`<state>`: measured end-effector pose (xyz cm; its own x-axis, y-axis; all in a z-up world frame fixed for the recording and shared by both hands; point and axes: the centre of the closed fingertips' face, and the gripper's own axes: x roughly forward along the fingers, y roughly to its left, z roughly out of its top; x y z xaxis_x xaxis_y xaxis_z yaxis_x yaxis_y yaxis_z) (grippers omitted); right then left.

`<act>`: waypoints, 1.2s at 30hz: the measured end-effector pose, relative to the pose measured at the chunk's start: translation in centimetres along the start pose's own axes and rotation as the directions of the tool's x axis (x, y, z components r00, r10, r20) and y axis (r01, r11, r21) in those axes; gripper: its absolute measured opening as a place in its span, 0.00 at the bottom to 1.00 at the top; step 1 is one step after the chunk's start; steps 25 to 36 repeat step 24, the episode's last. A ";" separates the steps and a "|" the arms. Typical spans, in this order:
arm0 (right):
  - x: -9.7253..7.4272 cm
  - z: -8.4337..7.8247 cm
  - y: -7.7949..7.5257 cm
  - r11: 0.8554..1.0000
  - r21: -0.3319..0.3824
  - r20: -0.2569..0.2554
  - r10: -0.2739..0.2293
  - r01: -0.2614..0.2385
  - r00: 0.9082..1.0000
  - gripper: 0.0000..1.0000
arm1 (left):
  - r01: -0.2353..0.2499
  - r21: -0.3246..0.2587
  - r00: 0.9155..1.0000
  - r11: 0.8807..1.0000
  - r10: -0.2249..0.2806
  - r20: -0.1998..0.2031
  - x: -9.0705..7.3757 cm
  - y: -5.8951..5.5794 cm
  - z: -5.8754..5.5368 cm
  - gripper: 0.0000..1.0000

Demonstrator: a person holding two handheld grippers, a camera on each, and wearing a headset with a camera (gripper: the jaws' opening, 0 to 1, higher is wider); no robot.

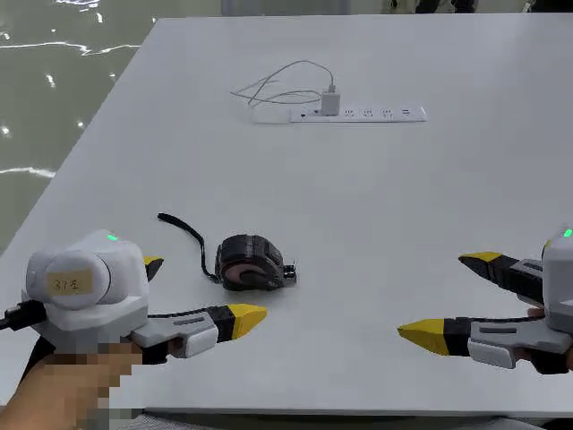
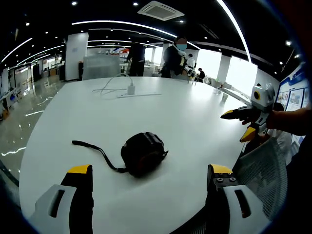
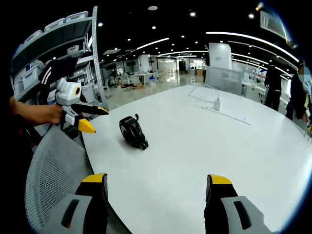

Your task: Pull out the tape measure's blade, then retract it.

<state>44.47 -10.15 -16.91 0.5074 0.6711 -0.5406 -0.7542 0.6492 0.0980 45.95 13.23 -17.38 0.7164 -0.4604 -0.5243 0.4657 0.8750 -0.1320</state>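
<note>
1. The tape measure (image 1: 251,262) lies on the table (image 1: 403,206), just ahead of the left gripper (image 1: 204,289).
2. The right gripper (image 1: 440,296) sits well apart to its right.
3. A power strip (image 1: 358,115) lies far behind.

The tape measure (image 1: 251,262) is small, round and black, with a pink patch on its side. Its blade (image 1: 288,269) is tucked in, so only the tip shows. Its thin black strap (image 1: 183,231) curls out loose. It lies well apart from the power strip (image 1: 358,115), on the near side of it.

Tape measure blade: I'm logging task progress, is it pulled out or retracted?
Retracted: the tape measure lies on the table with no blade extending from its case; only the wrist strap trails out.
</note>
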 end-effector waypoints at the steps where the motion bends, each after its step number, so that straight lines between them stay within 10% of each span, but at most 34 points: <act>1: 0.0 0.0 0.0 1.000 0.001 0.000 -0.001 0.001 1.000 0.81 | 0.000 0.001 1.000 1.000 0.000 0.000 0.0 0.0 0.0 0.95; 36: -0.4 -0.4 -0.4 1.000 0.017 0.005 -0.019 0.018 1.000 0.83 | -0.006 0.001 1.000 1.000 0.006 0.000 -0.2 0.0 0.1 0.95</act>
